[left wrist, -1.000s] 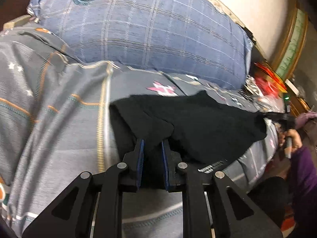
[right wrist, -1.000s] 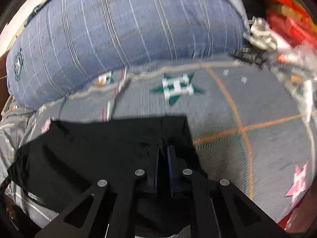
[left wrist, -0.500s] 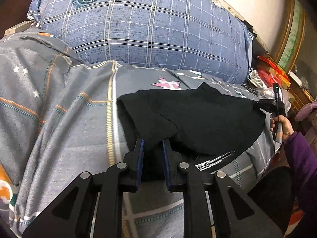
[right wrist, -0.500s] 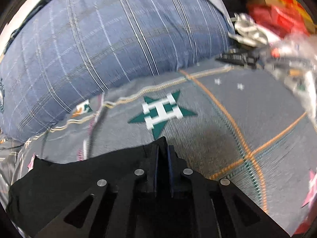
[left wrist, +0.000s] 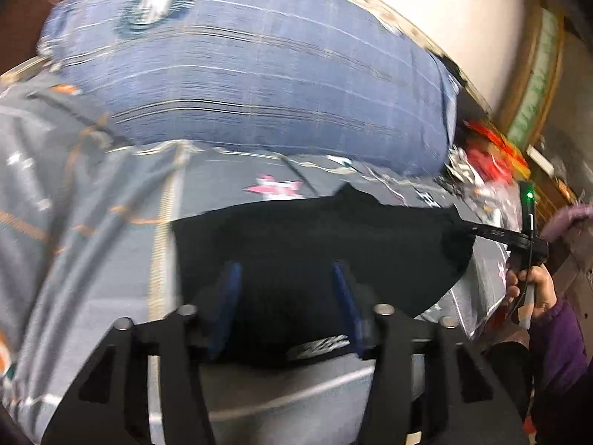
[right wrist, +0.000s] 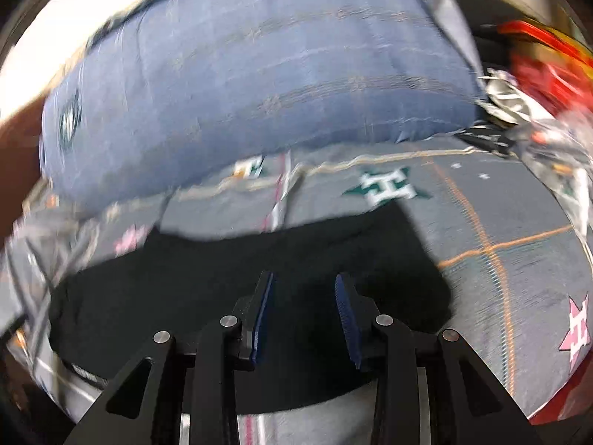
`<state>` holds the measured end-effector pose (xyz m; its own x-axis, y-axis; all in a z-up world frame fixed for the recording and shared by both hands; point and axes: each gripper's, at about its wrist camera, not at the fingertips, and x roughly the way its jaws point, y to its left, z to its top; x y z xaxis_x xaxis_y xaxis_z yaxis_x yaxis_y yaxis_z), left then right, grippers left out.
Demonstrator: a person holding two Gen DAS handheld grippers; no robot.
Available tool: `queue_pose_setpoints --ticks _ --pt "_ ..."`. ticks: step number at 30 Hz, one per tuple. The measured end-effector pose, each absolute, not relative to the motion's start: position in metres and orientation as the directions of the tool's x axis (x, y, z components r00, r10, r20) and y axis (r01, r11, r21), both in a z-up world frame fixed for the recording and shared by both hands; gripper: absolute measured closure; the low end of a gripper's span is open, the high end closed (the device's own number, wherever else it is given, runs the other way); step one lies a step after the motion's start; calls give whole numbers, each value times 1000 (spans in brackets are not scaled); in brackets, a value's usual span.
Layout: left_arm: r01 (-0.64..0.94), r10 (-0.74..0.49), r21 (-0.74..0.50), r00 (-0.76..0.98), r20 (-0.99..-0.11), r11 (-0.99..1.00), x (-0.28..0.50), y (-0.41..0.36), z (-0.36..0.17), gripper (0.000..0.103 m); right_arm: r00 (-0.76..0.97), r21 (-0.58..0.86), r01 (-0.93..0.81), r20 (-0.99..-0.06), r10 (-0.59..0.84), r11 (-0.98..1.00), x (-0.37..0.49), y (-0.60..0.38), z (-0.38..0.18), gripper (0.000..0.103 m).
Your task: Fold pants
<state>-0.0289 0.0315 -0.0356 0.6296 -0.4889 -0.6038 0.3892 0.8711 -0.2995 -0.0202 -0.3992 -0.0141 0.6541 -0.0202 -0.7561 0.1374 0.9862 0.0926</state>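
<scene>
The fingers [left wrist: 231, 296] of the left gripper [left wrist: 285, 296] stand apart and are opening, their blue pads clear of the black pants [left wrist: 315, 252] that lie between and under them. The right gripper [right wrist: 304, 311] is opening too, its fingers [right wrist: 265, 307] apart over the same cloth, pressing on nothing. In the left view the right gripper appears at 3 o'clock, held by the person's hand [left wrist: 533, 289] in a purple sleeve [left wrist: 559, 348], its tip at the pants' far edge.

The pants lie folded and flat on the bed [left wrist: 92, 259], on a grey cover with orange lines and star prints. A big blue checked pillow [left wrist: 259, 74] fills the 12 o'clock side of both views, touching the cover just beyond the pants. A white wall [left wrist: 444, 7] rises behind it. At 2 o'clock sits a heap of red and silvery packets [right wrist: 533, 85].

Both views are smeared by motion blur, so the white print at the pants' near edge cannot be read. The packets are too blurred to identify, and the grippers' frames cover the pants' near edge.
</scene>
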Motion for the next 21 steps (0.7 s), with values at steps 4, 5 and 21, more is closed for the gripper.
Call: queue_pose_setpoints --ticks 4,5,21 --pt "365 -522 -376 539 -661 852 3 2 -57 52 594 70 198 -802 -62 978 -8 -408 -37 67" --pt "345 -523 -393 521 -675 852 6 2 -64 52 571 58 227 -817 -85 972 -6 -415 -45 67" --pt "429 -392 -179 483 -783 885 -37 -1 -96 56 480 -49 226 -863 -155 973 -39 -410 -68 68"
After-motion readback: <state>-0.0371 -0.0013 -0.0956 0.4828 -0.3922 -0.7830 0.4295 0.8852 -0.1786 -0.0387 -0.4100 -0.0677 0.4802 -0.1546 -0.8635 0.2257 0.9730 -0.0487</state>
